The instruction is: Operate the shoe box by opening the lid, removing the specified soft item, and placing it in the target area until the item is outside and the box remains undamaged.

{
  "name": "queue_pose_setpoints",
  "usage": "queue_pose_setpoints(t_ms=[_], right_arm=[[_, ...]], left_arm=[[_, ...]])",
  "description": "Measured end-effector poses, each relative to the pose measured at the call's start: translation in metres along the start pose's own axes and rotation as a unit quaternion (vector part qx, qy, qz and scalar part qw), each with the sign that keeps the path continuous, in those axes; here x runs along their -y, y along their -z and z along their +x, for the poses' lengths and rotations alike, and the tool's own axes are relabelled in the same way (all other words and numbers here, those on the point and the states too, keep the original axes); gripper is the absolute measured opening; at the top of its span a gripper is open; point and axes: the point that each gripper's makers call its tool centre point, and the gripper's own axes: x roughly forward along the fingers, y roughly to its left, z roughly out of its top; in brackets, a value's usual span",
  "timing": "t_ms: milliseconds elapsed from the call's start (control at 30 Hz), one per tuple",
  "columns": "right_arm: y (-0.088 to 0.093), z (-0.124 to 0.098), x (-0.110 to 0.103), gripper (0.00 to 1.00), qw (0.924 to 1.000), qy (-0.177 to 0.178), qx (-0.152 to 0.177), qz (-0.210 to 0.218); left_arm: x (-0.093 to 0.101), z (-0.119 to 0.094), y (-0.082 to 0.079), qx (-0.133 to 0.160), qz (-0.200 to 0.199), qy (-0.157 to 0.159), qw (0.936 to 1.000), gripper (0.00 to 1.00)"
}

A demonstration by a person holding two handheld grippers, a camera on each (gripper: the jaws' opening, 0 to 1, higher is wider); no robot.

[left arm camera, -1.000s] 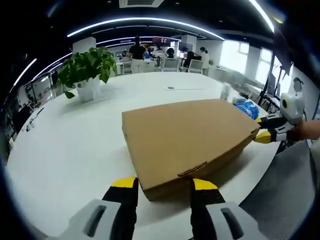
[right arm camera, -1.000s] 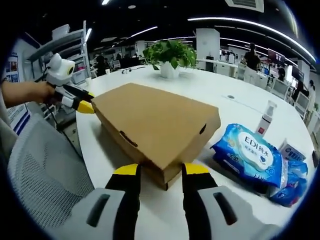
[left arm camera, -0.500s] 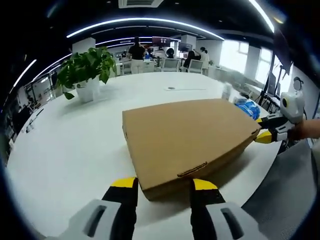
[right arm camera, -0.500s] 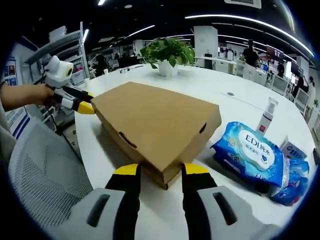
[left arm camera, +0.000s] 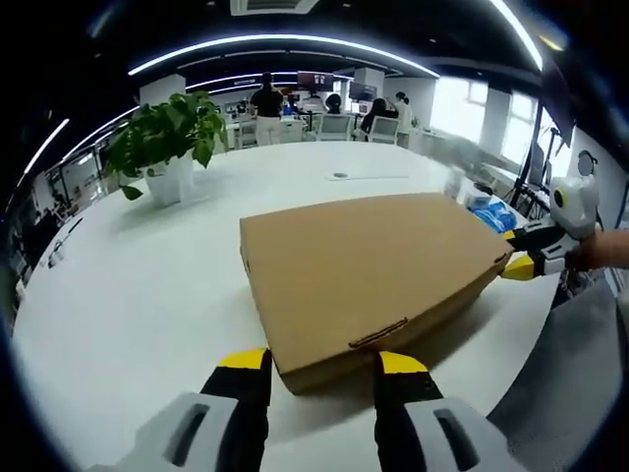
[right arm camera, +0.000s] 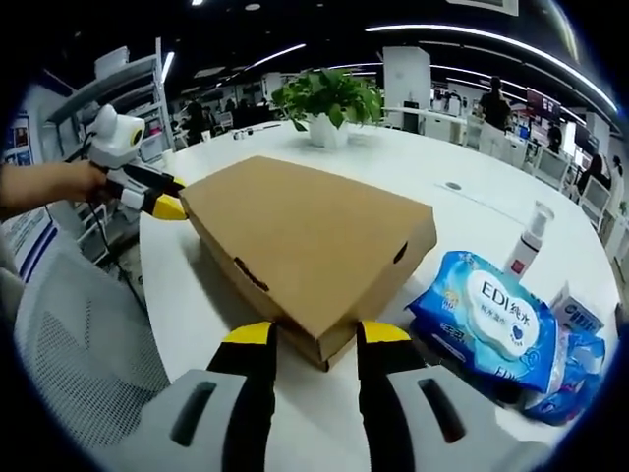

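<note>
**A:** Where is the box?

**B:** In the left gripper view the shoe box (left arm camera: 369, 277) lies flat on the white table (left arm camera: 128, 285), mid-frame, its lid down. One corner points toward the bottom of the frame, and a slot with a tab shows on the near side wall. In the right gripper view the same box fills the centre, another corner aimed at the bottom edge.

**A:** And the claws?

**B:** The left gripper (left arm camera: 322, 366) has its yellow-tipped jaws spread, one on either side of the near corner, with nothing pinched between them. The right gripper (right arm camera: 312, 336) likewise stands parted, straddling its corner of the box. Whether the tips touch the cardboard, I cannot tell.

**A:** Does either tool show in the other view?

**B:** Yes. At the right edge of the left gripper view, the right gripper's yellow tips sit at the box's far corner. At the upper left of the right gripper view, the left gripper is held by a hand (right arm camera: 59, 183) at the opposite corner.

**A:** Anything else on the table?

**B:** A potted plant (left arm camera: 167, 138) at upper left of the left gripper view. In the right gripper view, a blue wipes pack (right arm camera: 486, 317) lies just beside the box at lower right, and a spray bottle (right arm camera: 529, 241) stands above it.
</note>
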Motion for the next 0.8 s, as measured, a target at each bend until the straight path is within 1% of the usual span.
queue_pose_setpoints(t_ms=[800], right_arm=[[-0.023, 0.028, 0.037, 0.3, 0.9999, 0.0, -0.013, -0.003]], left_arm=[[-0.02, 0.034, -0.029, -0.001, 0.004, -0.001, 1.0, 0.41]])
